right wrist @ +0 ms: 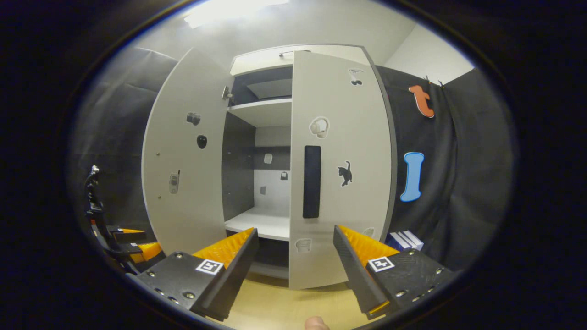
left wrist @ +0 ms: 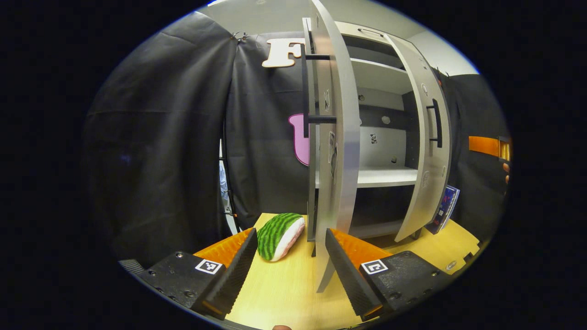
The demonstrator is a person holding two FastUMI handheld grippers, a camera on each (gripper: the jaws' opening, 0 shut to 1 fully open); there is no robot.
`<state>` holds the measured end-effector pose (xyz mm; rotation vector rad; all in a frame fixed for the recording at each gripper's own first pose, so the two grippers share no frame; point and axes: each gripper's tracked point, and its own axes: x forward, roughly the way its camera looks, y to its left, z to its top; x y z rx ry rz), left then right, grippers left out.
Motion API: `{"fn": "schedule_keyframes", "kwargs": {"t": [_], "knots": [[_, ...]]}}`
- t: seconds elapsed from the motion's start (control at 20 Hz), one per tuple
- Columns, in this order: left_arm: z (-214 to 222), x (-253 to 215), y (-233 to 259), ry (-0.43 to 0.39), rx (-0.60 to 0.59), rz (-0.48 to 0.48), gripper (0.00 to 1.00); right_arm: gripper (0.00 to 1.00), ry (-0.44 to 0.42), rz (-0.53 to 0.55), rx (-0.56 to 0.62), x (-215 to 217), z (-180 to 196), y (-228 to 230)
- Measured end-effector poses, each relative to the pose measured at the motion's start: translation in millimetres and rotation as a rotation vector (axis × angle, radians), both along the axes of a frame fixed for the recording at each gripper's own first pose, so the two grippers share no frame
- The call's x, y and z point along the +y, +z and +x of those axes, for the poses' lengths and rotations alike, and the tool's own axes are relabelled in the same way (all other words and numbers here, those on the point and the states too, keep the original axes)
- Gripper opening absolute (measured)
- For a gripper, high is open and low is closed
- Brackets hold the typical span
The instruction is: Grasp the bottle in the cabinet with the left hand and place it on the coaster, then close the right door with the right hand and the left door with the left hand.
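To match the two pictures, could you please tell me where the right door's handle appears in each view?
Left gripper view: the handle sits right of centre, at mid height.
Right gripper view: the handle sits near the centre, above the gap between the tongs.
Shared landmark: the white middle shelf.

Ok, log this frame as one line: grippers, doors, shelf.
left gripper open, empty | right gripper open, empty | right door nearly shut | left door open | middle shelf bare
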<state>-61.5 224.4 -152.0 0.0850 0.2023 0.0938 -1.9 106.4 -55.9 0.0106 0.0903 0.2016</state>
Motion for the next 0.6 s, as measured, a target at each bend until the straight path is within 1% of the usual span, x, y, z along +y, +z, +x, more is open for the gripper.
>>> {"fn": "schedule_keyframes", "kwargs": {"t": [0.05, 0.1, 0.15, 0.2, 0.25, 0.3, 0.35, 0.5, 0.55, 0.6], "knots": [[0, -1, 0, -0.002, -0.001, -0.001, 0.94, 0.99, 0.001, -0.001, 0.003, 0, -1, -1], [1, -2, 0, -0.007, -0.001, -0.004, 0.92, 0.99, 0.002, -0.004, 0.005, 0, -2, -1], [1, -4, -1, -0.011, 0.0, -0.004, 0.94, 0.99, 0.003, -0.007, 0.007, -1, -2, -2], [1, -5, -1, -0.013, -0.003, -0.007, 0.94, 0.96, 0.001, -0.01, 0.009, -2, -2, -3], [1, -6, -2, -0.015, -0.004, -0.011, 0.93, 0.96, 0.0, -0.011, 0.01, -2, -3, -4], [0, -8, -1, -0.018, -0.005, -0.014, 0.94, 0.99, 0.0, -0.011, 0.012, -3, -3, -4], [1, -10, -3, -0.023, -0.005, -0.019, 0.94, 0.99, 0.001, -0.012, 0.013, -3, -4, -5], [2, -21, -3, -0.053, -0.004, -0.03, 0.94, 0.99, -0.001, -0.015, 0.013, -4, -5, -4], [3, -25, -4, -0.066, -0.002, -0.033, 0.94, 0.96, -0.003, -0.015, 0.013, -5, -6, -4], [4, -31, -6, -0.079, 0.0, -0.034, 0.94, 0.99, -0.005, -0.015, 0.013, -6, -6, -4]]}}
